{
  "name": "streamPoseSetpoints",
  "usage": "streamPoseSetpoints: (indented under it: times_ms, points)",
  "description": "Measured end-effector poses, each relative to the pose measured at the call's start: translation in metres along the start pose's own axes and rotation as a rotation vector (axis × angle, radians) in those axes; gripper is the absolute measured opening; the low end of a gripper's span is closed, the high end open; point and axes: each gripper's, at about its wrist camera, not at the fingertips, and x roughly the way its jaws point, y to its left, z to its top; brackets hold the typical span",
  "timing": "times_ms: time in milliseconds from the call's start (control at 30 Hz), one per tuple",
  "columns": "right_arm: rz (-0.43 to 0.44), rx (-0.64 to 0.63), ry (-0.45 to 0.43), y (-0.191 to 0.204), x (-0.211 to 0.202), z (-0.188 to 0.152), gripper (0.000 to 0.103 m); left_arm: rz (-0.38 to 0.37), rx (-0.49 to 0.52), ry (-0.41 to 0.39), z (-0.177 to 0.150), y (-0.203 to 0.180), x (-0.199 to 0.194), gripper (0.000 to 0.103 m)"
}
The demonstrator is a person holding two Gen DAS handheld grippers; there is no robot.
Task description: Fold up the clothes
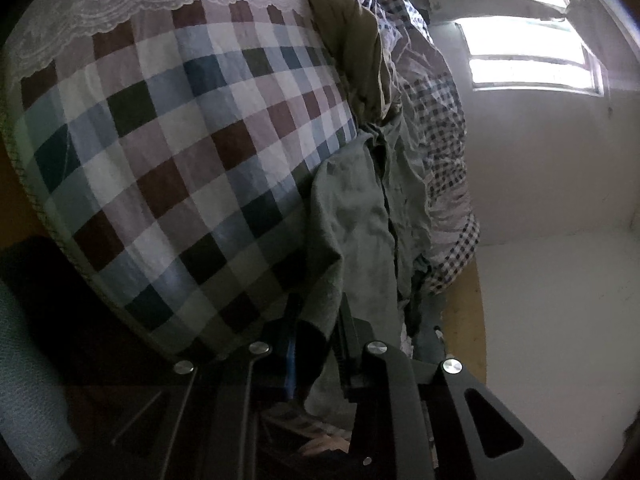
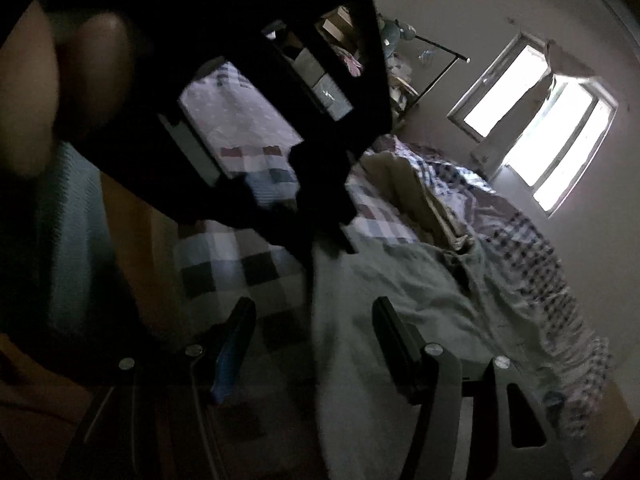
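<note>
Green garment (image 1: 356, 240) on checked bedspread (image 1: 180, 152) by bright window (image 1: 520, 40), left jaws clamped on it, right jaws apart.

Crumpled grey-green cotton garment (image 1: 352, 216) is lying rumpled on my checked bedspread, one edge hanging pinched and lifted. Olive-khaki cloth (image 1: 352, 44) and small-check navy-white fabric (image 1: 440, 128) are lying bunched just beside it.
</note>
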Motion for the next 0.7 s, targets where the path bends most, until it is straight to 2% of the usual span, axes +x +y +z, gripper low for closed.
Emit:
streamPoseSetpoints:
  times_ms: [200, 233, 267, 300, 333, 400, 433, 467, 700]
  points:
    - [0.031, 0.003, 0.043, -0.005, 0.01, -0.003, 0.021, 0.007, -0.003, 0.005, 0.0, 0.001, 0.003, 0.015]
    - [0.042, 0.011, 0.044, -0.007, 0.008, -0.003, 0.011, 0.012, -0.005, 0.001, 0.0, 0.001, 0.002, 0.015]
    - [0.051, 0.021, 0.04, -0.009, 0.006, -0.002, 0.005, 0.019, -0.007, -0.003, 0.001, 0.001, 0.001, 0.016]
    - [0.061, 0.032, 0.035, -0.012, 0.004, -0.001, 0.004, 0.024, -0.012, -0.005, 0.001, 0.003, 0.0, 0.017]
    - [0.077, 0.051, 0.029, -0.016, 0.001, 0.0, 0.003, 0.033, -0.018, -0.009, 0.001, 0.004, 0.0, 0.023]
    - [0.105, 0.086, 0.023, -0.022, -0.004, 0.001, 0.003, 0.044, -0.02, -0.017, 0.0, 0.006, -0.002, 0.041]
    - [0.113, 0.105, 0.019, -0.024, -0.007, 0.002, 0.003, 0.051, -0.02, -0.022, 0.0, 0.006, -0.002, 0.057]
    - [0.122, 0.118, 0.014, -0.029, -0.008, 0.003, 0.003, 0.057, -0.018, -0.031, -0.001, 0.006, -0.002, 0.061]
    - [0.188, 0.177, -0.003, -0.044, -0.014, 0.007, 0.002, 0.048, 0.033, -0.004, -0.002, -0.002, 0.015, 0.061]
